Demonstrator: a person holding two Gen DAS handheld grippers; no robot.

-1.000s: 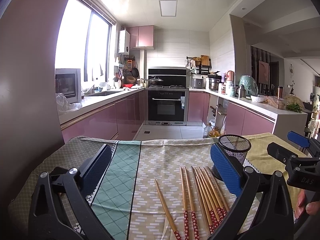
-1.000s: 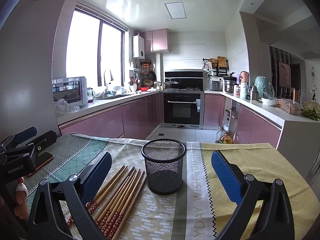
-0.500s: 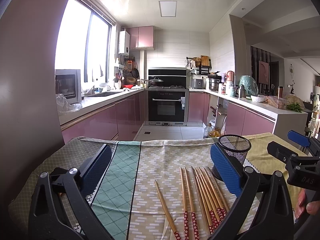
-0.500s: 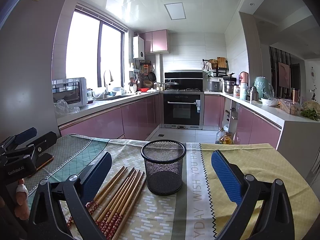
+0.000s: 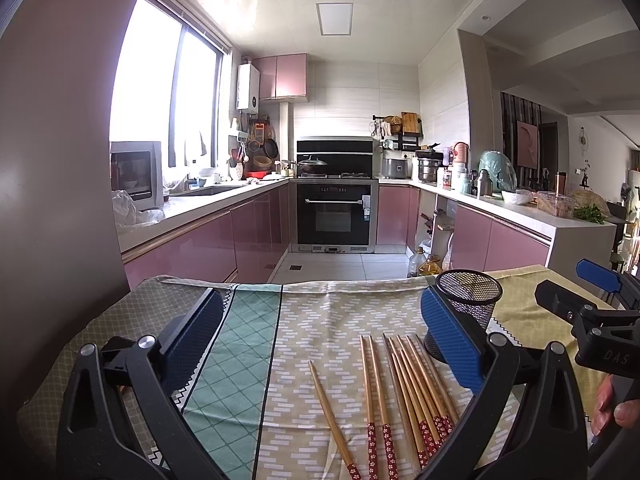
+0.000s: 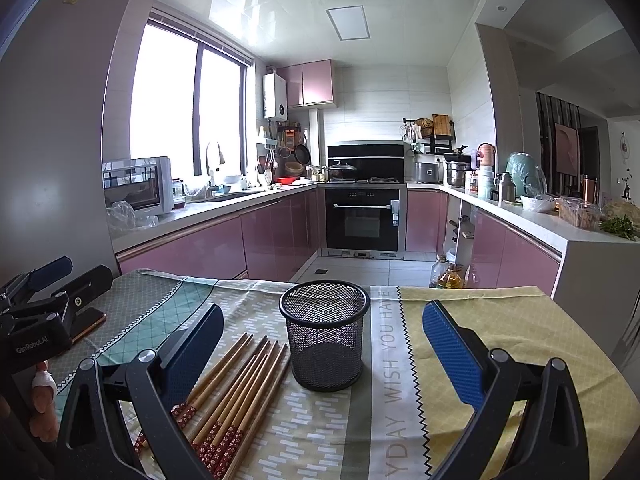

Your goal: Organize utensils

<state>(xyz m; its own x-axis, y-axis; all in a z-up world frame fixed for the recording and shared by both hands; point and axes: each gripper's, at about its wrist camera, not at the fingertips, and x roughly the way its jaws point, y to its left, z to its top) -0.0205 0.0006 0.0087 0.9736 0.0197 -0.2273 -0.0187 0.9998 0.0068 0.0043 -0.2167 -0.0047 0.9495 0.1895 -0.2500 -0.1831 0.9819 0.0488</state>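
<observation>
Both grippers hover wide open and empty above the patterned tablecloth (image 6: 500,328). The left gripper (image 5: 320,340) faces the chopsticks (image 5: 404,384), which lie flat with one stray stick apart on the left. The right gripper (image 6: 324,344) frames the upright black mesh cup (image 6: 325,336), just right of the chopstick bundle.

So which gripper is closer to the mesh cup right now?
Right. The right gripper has the mesh cup straight ahead between its open fingers; the left gripper sits off to the cup's left, over the chopsticks.
</observation>
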